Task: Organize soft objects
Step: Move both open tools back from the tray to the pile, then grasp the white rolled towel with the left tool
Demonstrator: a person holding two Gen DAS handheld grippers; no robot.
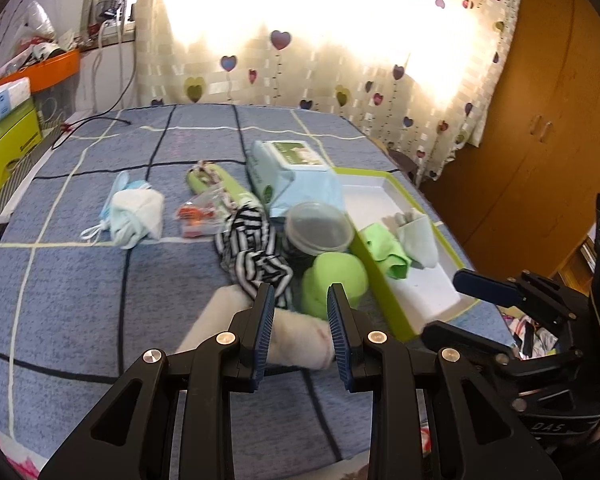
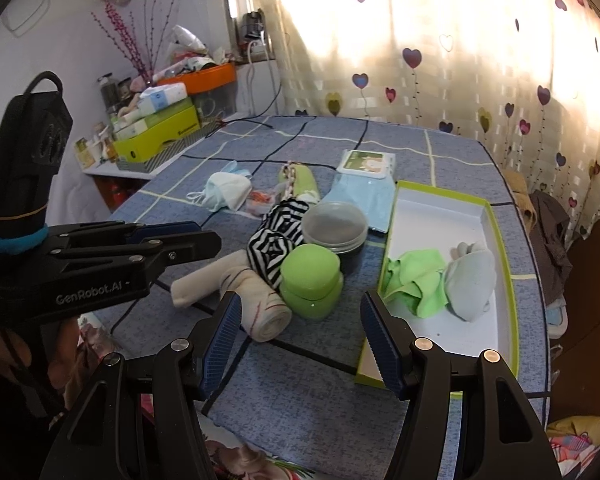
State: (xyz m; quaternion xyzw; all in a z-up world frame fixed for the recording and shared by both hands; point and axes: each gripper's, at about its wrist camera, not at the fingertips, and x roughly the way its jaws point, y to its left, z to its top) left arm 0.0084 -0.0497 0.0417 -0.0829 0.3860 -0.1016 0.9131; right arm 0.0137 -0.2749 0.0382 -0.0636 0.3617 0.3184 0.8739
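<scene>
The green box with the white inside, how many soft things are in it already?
2. In the green box, a bright green cloth lies on the left, and a pale grey cloth lies right beside it, touching. Something smaller could be hidden underneath them.

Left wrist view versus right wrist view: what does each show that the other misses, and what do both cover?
Only the left wrist view shows the brown wardrobe and the right claw from the side. Only the right wrist view shows the pink branches, a hand and the left claw from the side. Both show the striped cloth, cream rolled sock, green jar, clear-lidded tub and the green-rimmed box holding a green cloth and grey sock.
</scene>
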